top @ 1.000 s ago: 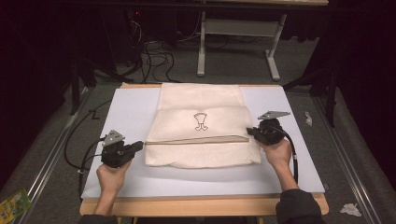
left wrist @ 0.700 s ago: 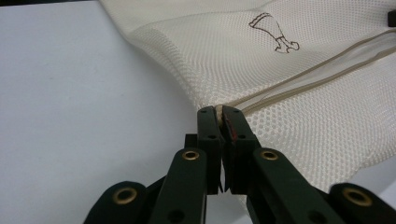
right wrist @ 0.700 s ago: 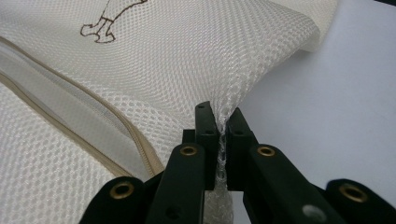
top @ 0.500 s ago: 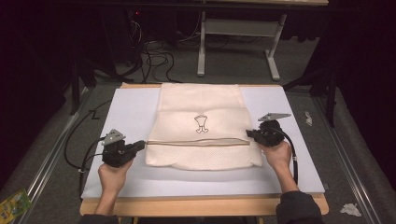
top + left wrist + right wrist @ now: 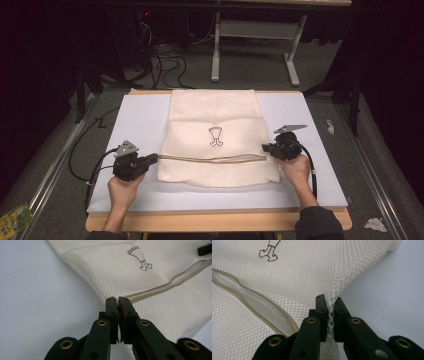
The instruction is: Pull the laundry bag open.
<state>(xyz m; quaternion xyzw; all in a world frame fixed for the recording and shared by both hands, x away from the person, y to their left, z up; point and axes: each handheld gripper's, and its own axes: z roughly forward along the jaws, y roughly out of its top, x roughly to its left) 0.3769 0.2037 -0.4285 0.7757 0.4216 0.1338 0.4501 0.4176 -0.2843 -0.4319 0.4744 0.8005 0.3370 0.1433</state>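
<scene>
Mesh bag point(image 5: 216, 125), one cream piece with a small printed mark point(image 5: 215, 137) and a zip seam point(image 5: 212, 159), lies flat in the middle of the white mat point(image 5: 310, 120) on the table point(image 5: 210, 222). I have two grippers on it: my left gripper point(image 5: 118, 300) is clamped on the bag's left edge at the zip end, my right gripper point(image 5: 329, 302) pinches mesh at the right edge. Bare mat lies open on both sides and toward me. Compared with a second ago, the seam lies straighter and flatter between my grippers.
</scene>
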